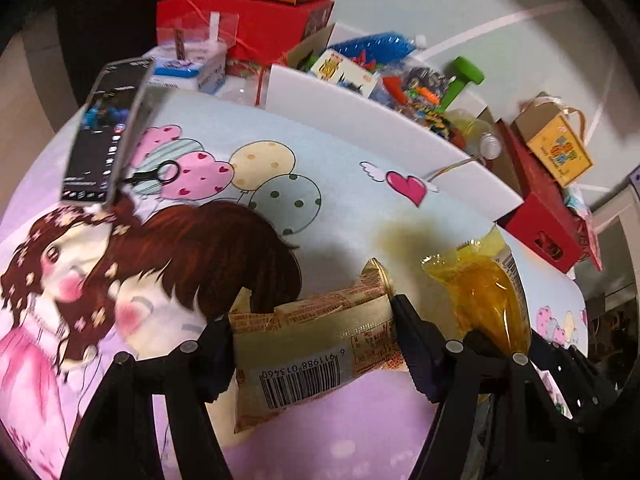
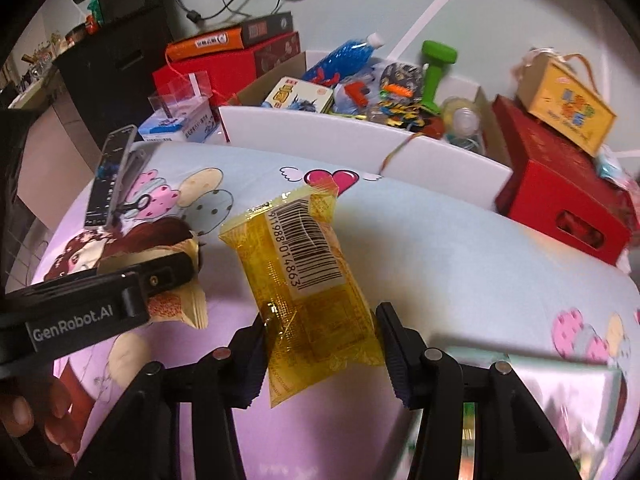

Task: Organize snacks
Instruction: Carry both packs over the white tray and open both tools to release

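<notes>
Currently held, item one: gold snack packet (image 1: 316, 336), barcode face up, pinched across its width by left gripper (image 1: 316, 332); pads pressing both long edges, packet lifted clear of cartoon-print tablecloth (image 1: 340, 184). Item two: yellow snack packet (image 2: 312, 288), translucent, barcode label uppermost, clamped at its lower half by right gripper (image 2: 320, 344); upper end tilting away toward far side of table.

Likely destination, as a judgement: white-edged box (image 2: 320, 128) at table's far rim, already crowded with toys and packs. No drop yet made.

Handling notes: carry both packets level and apart to avoid collision, grippers now side by side and close. Keep squeeze light; soft wrappers, contents crushable. Steer clear of propped phone (image 1: 104, 132) at left. Release low over a free gap, not from height.

Pose: both grippers angled steeply downward over table, packets hanging forward of fingers. Fingertips of person's hand (image 2: 24, 412) visible beneath left gripper's body in right wrist view.
</notes>
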### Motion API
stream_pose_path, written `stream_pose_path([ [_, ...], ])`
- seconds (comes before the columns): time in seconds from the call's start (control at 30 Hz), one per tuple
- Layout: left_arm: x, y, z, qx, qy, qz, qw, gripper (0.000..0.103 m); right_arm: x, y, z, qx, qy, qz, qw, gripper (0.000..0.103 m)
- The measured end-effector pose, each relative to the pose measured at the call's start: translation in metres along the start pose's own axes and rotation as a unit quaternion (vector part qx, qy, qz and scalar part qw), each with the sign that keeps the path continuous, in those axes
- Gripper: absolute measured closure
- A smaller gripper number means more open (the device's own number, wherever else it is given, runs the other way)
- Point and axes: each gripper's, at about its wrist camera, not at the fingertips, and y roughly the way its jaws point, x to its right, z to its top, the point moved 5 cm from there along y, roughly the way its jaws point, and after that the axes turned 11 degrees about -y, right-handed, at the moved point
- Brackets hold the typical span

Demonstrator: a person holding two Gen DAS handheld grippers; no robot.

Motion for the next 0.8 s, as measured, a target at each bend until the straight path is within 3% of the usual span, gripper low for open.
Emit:
stream_pose_path([
  [0.5, 0.006, -0.060, -0.066, 0.053, 0.024, -0.027, 0.9979, 0.031, -0.004, -0.087, -0.088, 0.027, 0.081, -0.044, 0.995, 0.050],
  [0.8, 0.025, -0.061, -0.079, 0.065, 0.052, -0.034, 0.9959, 0.031, 0.003, -0.097, -0.104, 0.046, 0.103, -0.046, 0.993, 0.050],
])
